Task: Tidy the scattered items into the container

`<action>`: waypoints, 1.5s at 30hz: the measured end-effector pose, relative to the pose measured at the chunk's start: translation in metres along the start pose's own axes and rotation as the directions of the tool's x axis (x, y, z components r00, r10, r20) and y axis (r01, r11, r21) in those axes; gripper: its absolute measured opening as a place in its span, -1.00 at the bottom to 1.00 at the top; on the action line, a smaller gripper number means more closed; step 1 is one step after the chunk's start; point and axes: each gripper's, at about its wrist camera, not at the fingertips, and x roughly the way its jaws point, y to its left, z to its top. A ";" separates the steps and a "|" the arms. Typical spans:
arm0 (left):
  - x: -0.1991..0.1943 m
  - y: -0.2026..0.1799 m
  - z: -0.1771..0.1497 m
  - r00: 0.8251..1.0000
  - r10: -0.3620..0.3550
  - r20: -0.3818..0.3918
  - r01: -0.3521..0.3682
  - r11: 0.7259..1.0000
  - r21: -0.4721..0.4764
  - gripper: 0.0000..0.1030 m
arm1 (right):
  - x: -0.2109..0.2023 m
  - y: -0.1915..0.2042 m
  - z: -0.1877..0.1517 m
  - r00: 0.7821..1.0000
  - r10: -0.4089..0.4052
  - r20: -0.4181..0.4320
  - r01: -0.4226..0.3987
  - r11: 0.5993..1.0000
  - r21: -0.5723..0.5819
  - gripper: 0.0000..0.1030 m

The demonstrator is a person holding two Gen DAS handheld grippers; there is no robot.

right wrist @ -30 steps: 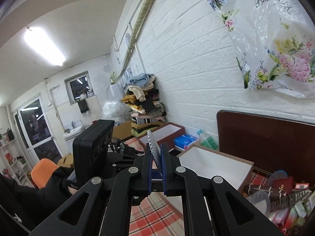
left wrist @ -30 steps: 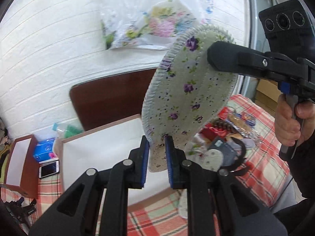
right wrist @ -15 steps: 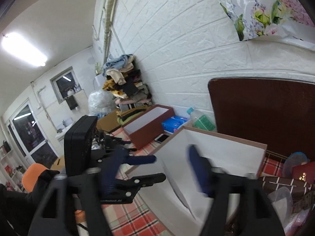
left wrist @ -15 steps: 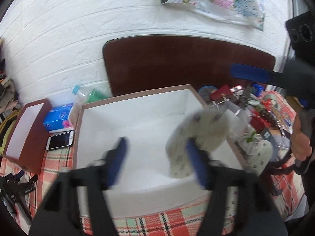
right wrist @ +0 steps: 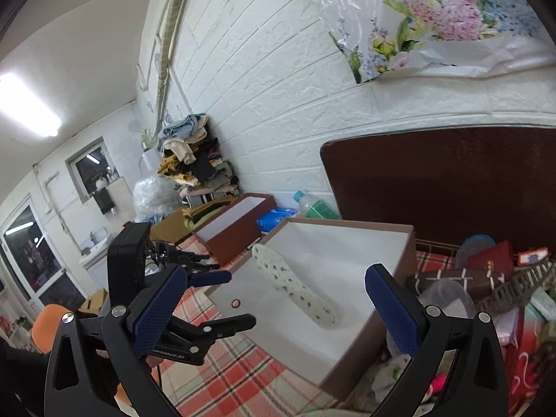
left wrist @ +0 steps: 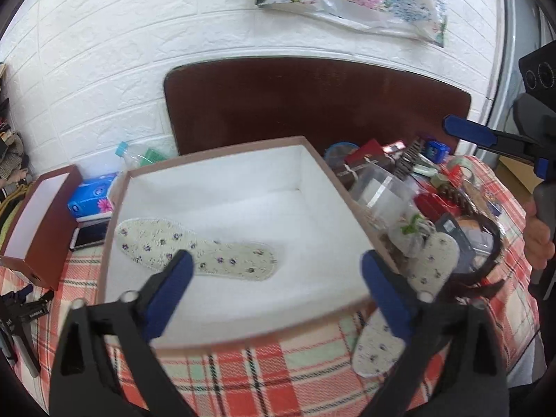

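Note:
A floral insole (left wrist: pixel 194 248) lies flat on the white floor of the brown-rimmed box (left wrist: pixel 222 153); it also shows in the right wrist view (right wrist: pixel 295 286) inside the box (right wrist: pixel 347 224). My left gripper (left wrist: pixel 276 299) is open and empty above the box's near edge. My right gripper (right wrist: pixel 278 305) is open and empty to the right of the box, and one of its blue fingers (left wrist: pixel 469 132) shows at the right of the left wrist view. A second floral insole (left wrist: pixel 405 299) lies outside the box, by its right corner.
A pile of scattered items (left wrist: pixel 427 191) with a clear cup, red cases and a dark headband sits right of the box on the plaid cloth (left wrist: pixel 278 375). A brown box lid (left wrist: pixel 38 215), tissue pack (left wrist: pixel 92 199), phone and bottle lie left. A dark headboard (left wrist: pixel 312 100) stands behind.
Both grippers held the insole upright between them a second ago. Both have opened and let it go. The insole has dropped and now lies flat in the box.

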 end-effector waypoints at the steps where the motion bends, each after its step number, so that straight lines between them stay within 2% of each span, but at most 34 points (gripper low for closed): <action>1: -0.001 -0.006 -0.005 1.000 -0.012 0.001 0.012 1.000 0.006 0.99 | -0.011 -0.004 -0.007 1.000 -0.018 0.001 0.018 1.000 0.020 1.00; 7: 0.005 -0.048 -0.038 0.995 -0.077 -0.060 0.079 0.996 0.038 0.99 | -0.063 -0.032 -0.051 0.999 -0.048 0.025 0.044 0.985 0.166 1.00; 12: 0.013 -0.081 -0.057 0.985 -0.147 -0.091 0.153 0.986 0.061 0.99 | -0.077 -0.054 -0.079 0.999 -0.038 0.007 0.035 0.959 0.281 1.00; 16: 0.031 -0.103 -0.070 0.972 -0.177 -0.156 0.192 0.977 0.088 0.99 | -0.071 -0.073 -0.093 1.000 0.004 -0.020 0.004 0.923 0.386 1.00; 18: 0.041 -0.111 -0.075 0.964 -0.183 -0.191 0.206 0.973 0.105 0.99 | -0.065 -0.084 -0.099 0.999 -0.003 -0.041 0.021 0.895 0.446 1.00; 22: 0.059 -0.117 -0.087 0.949 -0.199 -0.243 0.231 0.967 0.110 0.99 | -0.049 -0.112 -0.116 0.995 0.017 -0.095 0.042 0.810 0.585 1.00; 24: 0.068 -0.119 -0.092 0.944 -0.194 -0.267 0.231 0.966 0.114 0.99 | -0.042 -0.120 -0.123 0.993 0.020 -0.113 0.055 0.781 0.622 1.00; 30: 0.094 -0.124 -0.101 0.928 -0.194 -0.319 0.242 0.963 0.119 0.99 | -0.021 -0.131 -0.134 0.989 0.077 -0.130 0.030 0.744 0.667 1.00; 34: 0.106 -0.126 -0.100 0.921 -0.210 -0.327 0.256 0.961 0.103 0.99 | -0.010 -0.136 -0.136 0.986 0.106 -0.127 0.010 0.729 0.685 0.98; 36: 0.112 -0.127 -0.099 0.918 -0.225 -0.326 0.266 0.960 0.086 0.97 | -0.005 -0.136 -0.136 0.985 0.126 -0.120 -0.010 0.729 0.684 0.73; 37: 0.115 -0.128 -0.099 0.915 -0.235 -0.327 0.273 0.959 0.076 0.92 | -0.002 -0.135 -0.136 0.984 0.130 -0.123 -0.010 0.728 0.686 0.68; 38: 0.118 -0.128 -0.099 0.913 -0.243 -0.329 0.279 0.958 0.068 0.78 | -0.001 -0.136 -0.136 0.983 0.135 -0.127 -0.011 0.726 0.687 0.50; 39: 0.120 -0.128 -0.098 0.909 -0.248 -0.334 0.284 0.957 0.060 0.71 | 0.002 -0.135 -0.137 0.981 0.141 -0.133 -0.011 0.726 0.688 0.22; 40: 0.122 -0.128 -0.097 0.912 -0.238 -0.333 0.272 0.961 0.057 0.53 | 0.004 -0.135 -0.138 0.980 0.143 -0.139 -0.007 0.724 0.689 0.09; 41: 0.122 -0.127 -0.096 0.919 -0.224 -0.325 0.256 0.965 0.058 0.25 | 0.004 -0.135 -0.139 0.979 0.142 -0.144 -0.004 0.724 0.689 -0.10; 42: 0.122 -0.124 -0.094 0.923 -0.216 -0.319 0.244 0.969 0.050 0.06 | 0.006 -0.136 -0.140 0.980 0.139 -0.145 -0.001 0.725 0.689 -0.21; 43: 0.122 -0.120 -0.092 0.924 -0.215 -0.316 0.236 0.971 0.029 -0.31 | 0.006 -0.136 -0.142 0.980 0.134 -0.145 0.004 0.722 0.691 -0.24; 44: 0.123 -0.115 -0.091 0.925 -0.216 -0.313 0.231 0.973 0.011 -0.59 | 0.005 -0.138 -0.143 0.981 0.131 -0.143 0.006 0.717 0.697 -0.30; 45: 0.122 -0.110 -0.089 0.923 -0.229 -0.309 0.235 0.972 -0.018 -0.69 | 0.005 -0.138 -0.144 0.981 0.129 -0.143 0.009 0.714 0.700 -0.39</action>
